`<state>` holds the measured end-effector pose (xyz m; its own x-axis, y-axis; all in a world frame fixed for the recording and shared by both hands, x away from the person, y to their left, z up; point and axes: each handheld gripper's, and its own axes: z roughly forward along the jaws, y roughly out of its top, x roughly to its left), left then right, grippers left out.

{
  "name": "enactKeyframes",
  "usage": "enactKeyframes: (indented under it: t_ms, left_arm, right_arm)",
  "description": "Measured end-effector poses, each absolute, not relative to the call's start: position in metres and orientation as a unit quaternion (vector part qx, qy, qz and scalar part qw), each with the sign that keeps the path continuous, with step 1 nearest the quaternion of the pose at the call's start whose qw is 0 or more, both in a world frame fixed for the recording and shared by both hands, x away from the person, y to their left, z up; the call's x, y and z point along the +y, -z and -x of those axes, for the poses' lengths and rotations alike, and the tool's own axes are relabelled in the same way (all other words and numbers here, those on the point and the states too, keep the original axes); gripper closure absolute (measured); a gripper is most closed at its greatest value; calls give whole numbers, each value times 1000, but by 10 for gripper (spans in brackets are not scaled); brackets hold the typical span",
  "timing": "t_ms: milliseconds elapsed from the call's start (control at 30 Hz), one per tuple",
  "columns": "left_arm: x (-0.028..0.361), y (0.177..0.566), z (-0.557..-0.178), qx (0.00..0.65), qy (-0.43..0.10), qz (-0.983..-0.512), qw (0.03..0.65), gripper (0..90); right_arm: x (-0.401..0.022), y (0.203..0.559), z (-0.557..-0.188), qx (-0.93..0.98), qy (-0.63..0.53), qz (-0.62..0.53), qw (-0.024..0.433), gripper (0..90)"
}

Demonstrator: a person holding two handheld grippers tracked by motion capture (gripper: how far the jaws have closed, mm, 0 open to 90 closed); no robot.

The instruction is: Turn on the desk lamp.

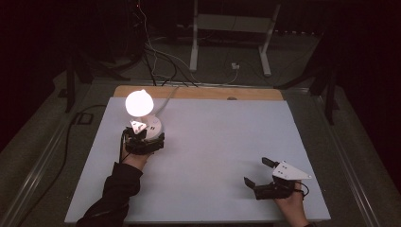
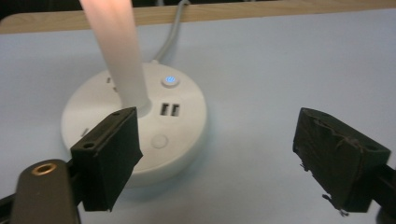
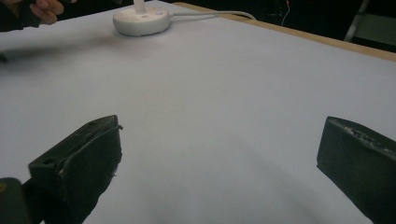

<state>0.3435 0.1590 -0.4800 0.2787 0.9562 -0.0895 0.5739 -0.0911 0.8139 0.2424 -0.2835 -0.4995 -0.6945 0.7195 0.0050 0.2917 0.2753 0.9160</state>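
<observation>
Nearest to me, one person is leaning in from the near edge of the table, a dark sleeve (image 1: 113,194) covering the left forearm, and each hand is holding one gripper, two in all. The right gripper (image 1: 257,175) is resting low over the near right part of the pale tabletop (image 1: 217,142), with its grey three-cornered plate on top. Its two black jaws are standing wide apart and released, with nothing but bare tabletop between them in the right gripper view.

Farther in and to the left, the left gripper (image 2: 217,154) is hovering just at the near side of the one desk lamp base (image 2: 135,135). Its jaws are spread wide and clasping nothing; one black pad (image 2: 109,156) is sitting in front of the base's near edge, while the other is hanging over bare tabletop, well to the side.

The round white base is lying flat on the far left part of the table. On its top I am counting one small button glowing blue (image 2: 170,80), one pair of USB slots (image 2: 169,110) and one plain round button (image 2: 159,141). One white stem (image 2: 119,51) is rising from it, and one lamp head (image 1: 138,102) is shining brightly above it in the high view.

Beyond the lamp, one white cord (image 2: 173,28) is running from the base toward the wooden far edge (image 1: 198,92) of the table.
</observation>
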Motion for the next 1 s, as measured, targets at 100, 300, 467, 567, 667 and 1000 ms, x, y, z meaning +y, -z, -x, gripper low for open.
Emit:
enactKeyframes:
  t_ms: [100, 300, 467, 567, 667, 1000]
  left_arm:
    - [161, 476, -340, 540, -228, -702, 405, 42]
    - [165, 472, -337, 528, -205, -710, 419, 4]
    - [168, 472, -332, 519, -197, -716, 423, 4]
    - [171, 471, -328, 514, -193, -722, 423, 4]
    - [175, 471, -322, 507, -190, -728, 420, 5]
    - [185, 474, -295, 476, -173, -756, 414, 5]
  right_arm:
    - [-284, 500, -242, 769, -505, -329, 211, 0]
    - [-283, 500, -242, 770, -503, -330, 211, 0]
    - [-283, 499, -243, 769, -507, -328, 210, 0]
    - [-281, 499, -243, 772, -504, -326, 209, 0]
    - [-281, 500, -244, 772, -504, -328, 207, 0]
    - [-280, 501, -244, 772, -503, -328, 207, 0]
